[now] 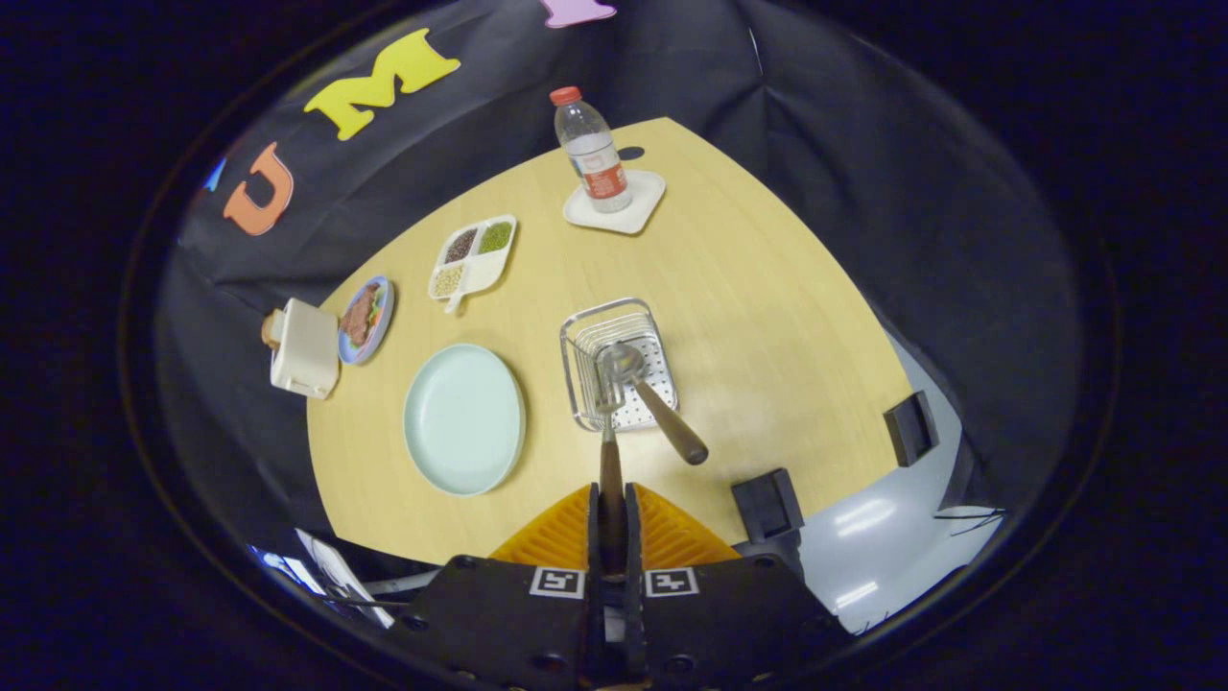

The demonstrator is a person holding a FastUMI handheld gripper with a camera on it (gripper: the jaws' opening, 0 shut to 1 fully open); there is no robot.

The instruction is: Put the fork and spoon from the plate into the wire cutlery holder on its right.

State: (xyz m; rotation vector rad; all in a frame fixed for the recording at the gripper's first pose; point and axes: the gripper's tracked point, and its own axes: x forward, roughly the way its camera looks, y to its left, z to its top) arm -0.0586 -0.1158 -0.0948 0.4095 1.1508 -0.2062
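Gripper view looks down over the gripper (611, 523), and its two fingers are pinched tight together on a wooden handle, both sides pressing on it. That handle belongs to the fork (608, 437), which runs straight ahead from the fingertips with its tines reaching over the near rim of the wire cutlery holder (590, 331). And the spoon (645, 389) is already in there: bowl down inside the holder, wooden handle leaning out over the near right corner of the basket toward the table's near edge. The holder has a perforated white floor and stands about mid-table on the light wooden table (767, 317).

Just left of the holder, apart from it, sits the pale green plate (464, 418), bare of cutlery, close to the table's near left edge. Two dark clamp blocks (767, 504) grip the near right edge of the table.

Moving farther out along the left edge: a cream-coloured toaster (304, 347) hangs at the table's left corner, with a small blue-rimmed plate of food (366, 320) touching or just beside it. Beyond that, a white divided tray (472, 256) holds three portions of beans or grains in separate compartments, one green, one dark, one pale.

At the far corner stands a clear water bottle (592, 149), upright with a red cap, on a white square coaster (616, 203).
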